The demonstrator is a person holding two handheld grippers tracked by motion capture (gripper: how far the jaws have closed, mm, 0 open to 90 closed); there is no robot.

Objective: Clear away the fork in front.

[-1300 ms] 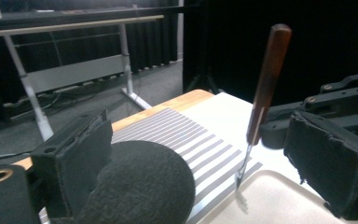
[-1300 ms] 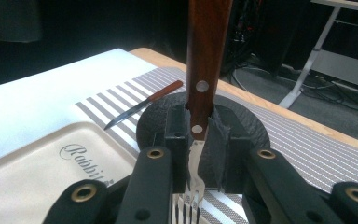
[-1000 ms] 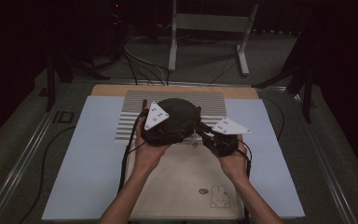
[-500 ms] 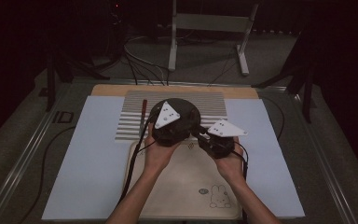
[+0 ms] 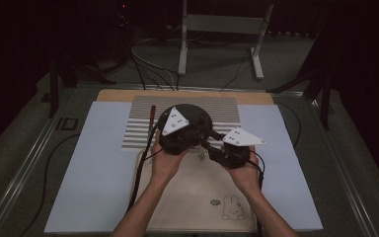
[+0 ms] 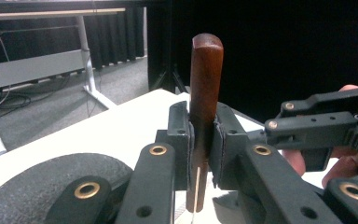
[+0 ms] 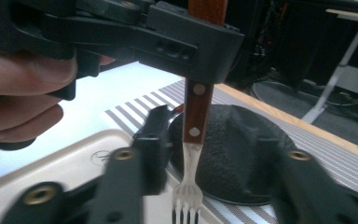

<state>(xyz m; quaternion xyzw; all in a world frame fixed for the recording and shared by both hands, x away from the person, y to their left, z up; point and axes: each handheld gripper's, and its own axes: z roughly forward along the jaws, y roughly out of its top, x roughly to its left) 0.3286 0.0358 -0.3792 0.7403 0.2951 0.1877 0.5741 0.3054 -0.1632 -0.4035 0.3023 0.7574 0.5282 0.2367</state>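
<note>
Your left gripper (image 5: 190, 129) sits at the centre of the table (image 5: 15, 163) in the high view, over the near edge of the striped placemat (image 5: 227, 111). Its jaws are clenched on the wooden handle of a fork (image 6: 204, 93). In the left gripper view the handle stands upright between the two pads, its rounded end at 12 o'clock above the jaws and its lower part continuing down between them.

In the right gripper view the fork (image 7: 193, 140) hangs tines-down from your left gripper (image 7: 186, 44). Two rivets show on the handle below the jaw, and the metal tines reach the bottom edge of the frame. Behind the fork lies a round black plate (image 7: 242, 154) on the striped placemat (image 7: 326, 149).

Your right gripper (image 5: 212, 143) is at 4 o'clock from the left one in the high view, held over the far edge of the beige mat (image 5: 197, 197) that bears a rabbit drawing. In the right gripper view its jaws stand apart on either side of the fork, grasping nothing.

A second brown handle (image 5: 153, 114) lies on the striped placemat at 10 o'clock from the left gripper.
</note>
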